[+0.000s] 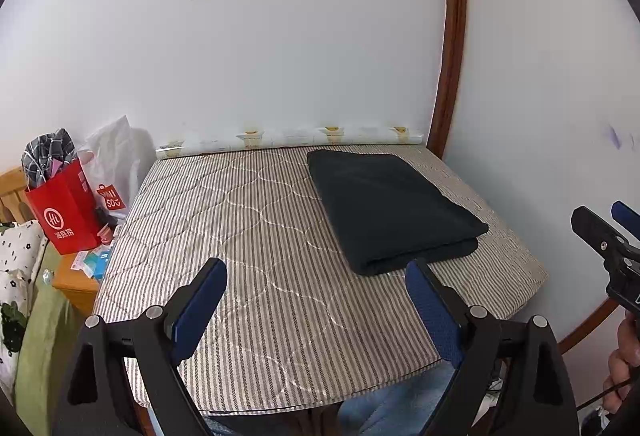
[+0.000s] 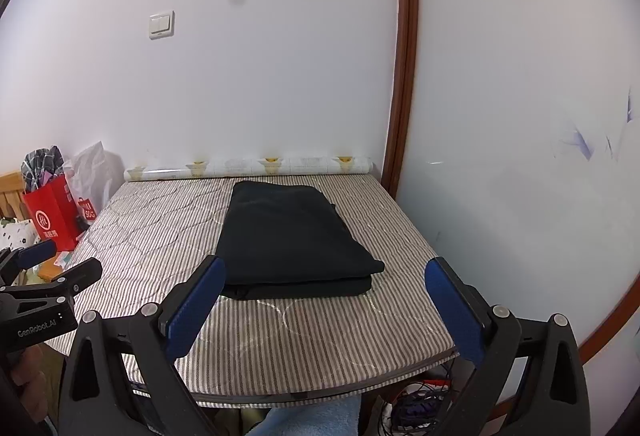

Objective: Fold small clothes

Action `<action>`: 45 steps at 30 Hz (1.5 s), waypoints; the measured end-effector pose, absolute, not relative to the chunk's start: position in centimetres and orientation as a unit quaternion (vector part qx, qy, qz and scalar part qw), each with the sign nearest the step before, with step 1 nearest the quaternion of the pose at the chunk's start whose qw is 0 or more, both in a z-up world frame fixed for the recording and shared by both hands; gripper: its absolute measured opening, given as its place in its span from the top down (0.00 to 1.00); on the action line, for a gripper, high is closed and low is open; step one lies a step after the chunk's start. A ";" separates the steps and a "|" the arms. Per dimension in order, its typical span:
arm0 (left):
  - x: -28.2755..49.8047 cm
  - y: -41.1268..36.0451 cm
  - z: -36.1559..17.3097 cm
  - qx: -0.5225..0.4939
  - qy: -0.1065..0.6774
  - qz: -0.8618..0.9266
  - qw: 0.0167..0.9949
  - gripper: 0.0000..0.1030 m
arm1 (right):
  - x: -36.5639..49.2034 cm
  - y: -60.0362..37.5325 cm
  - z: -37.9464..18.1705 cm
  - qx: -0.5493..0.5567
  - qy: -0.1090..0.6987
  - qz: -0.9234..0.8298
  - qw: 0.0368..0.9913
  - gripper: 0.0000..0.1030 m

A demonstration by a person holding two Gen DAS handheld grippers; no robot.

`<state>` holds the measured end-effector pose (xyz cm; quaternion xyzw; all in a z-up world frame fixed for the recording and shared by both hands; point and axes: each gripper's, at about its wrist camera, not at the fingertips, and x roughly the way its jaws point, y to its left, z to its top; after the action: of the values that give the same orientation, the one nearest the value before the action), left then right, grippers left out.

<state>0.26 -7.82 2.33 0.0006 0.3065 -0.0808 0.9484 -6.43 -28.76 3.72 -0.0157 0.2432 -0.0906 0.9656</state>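
Note:
A black garment lies folded into a neat rectangle on the striped quilted table cover, toward the back right; it also shows in the right wrist view. My left gripper is open and empty, held above the table's front, short of the garment's near edge. My right gripper is open and empty, held just in front of the folded garment. The right gripper also shows at the right edge of the left wrist view, and the left gripper at the left edge of the right wrist view.
A roll of patterned paper lies along the table's back edge against the wall. A red bag and a white plastic bag stand on a wooden stand at the left. A brown door frame rises at the right. Cables lie under the table.

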 end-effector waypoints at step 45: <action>0.1 -7.4 2.5 -0.006 0.307 -0.070 0.949 0.12 | -6.3 -28.6 3.2 -0.024 0.246 -0.089 0.965 0.04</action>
<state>0.05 -7.35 2.52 -0.0062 0.3073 -0.0696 0.9491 -6.28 -28.65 3.16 -0.0239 0.2459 -0.0887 0.9649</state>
